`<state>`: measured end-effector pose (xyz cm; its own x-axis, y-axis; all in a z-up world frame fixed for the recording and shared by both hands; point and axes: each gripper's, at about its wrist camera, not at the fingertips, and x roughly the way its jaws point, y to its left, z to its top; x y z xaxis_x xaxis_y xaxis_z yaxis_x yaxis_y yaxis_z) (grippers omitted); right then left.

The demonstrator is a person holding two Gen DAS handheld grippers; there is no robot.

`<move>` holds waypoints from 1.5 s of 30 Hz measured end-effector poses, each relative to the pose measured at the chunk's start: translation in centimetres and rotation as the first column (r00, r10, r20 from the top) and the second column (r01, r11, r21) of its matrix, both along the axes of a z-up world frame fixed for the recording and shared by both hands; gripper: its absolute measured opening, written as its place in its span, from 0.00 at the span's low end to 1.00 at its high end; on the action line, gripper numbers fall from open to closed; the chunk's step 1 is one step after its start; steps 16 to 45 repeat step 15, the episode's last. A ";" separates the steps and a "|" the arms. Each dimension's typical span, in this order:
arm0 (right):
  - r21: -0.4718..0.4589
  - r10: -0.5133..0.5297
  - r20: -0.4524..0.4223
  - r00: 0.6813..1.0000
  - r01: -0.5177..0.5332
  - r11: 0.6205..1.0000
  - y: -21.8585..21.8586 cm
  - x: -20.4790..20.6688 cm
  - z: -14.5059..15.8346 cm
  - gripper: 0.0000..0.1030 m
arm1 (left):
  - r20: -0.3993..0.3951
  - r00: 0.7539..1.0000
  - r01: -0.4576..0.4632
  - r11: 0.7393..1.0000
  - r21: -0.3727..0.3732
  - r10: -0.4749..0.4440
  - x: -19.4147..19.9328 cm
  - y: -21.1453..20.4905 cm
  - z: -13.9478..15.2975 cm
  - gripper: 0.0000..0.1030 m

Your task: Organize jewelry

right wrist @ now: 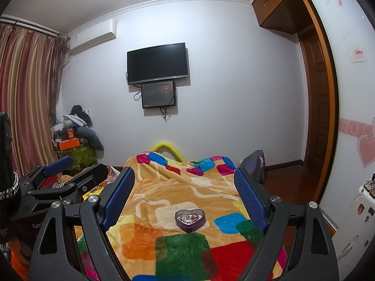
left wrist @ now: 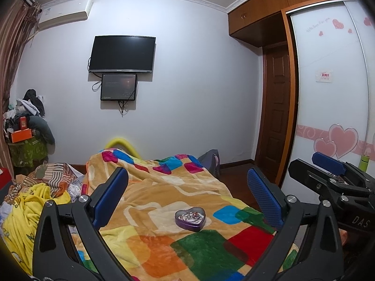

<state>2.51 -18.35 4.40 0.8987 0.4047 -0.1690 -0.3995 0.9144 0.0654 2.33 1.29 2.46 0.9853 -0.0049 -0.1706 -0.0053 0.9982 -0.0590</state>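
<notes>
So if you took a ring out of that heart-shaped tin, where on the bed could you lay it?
The blanket lies bare all around the heart tin: the green and red squares in front of it, the blue square to its right. The bed's left side is crowded with heaped yellow bedding. Both the left gripper and right gripper are open, holding nothing.
</notes>
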 end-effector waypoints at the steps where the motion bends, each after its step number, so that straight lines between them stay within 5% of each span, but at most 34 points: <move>1: 0.000 0.001 -0.001 1.000 -0.001 1.000 0.0 0.1 0.0 0.82 | -0.002 1.000 0.002 1.000 -0.001 -0.002 0.0 0.0 0.0 0.99; 45: 0.005 -0.003 -0.024 1.000 0.003 1.000 0.3 0.3 -0.4 0.82 | -0.009 1.000 0.003 1.000 -0.001 -0.003 0.5 0.1 -0.4 0.99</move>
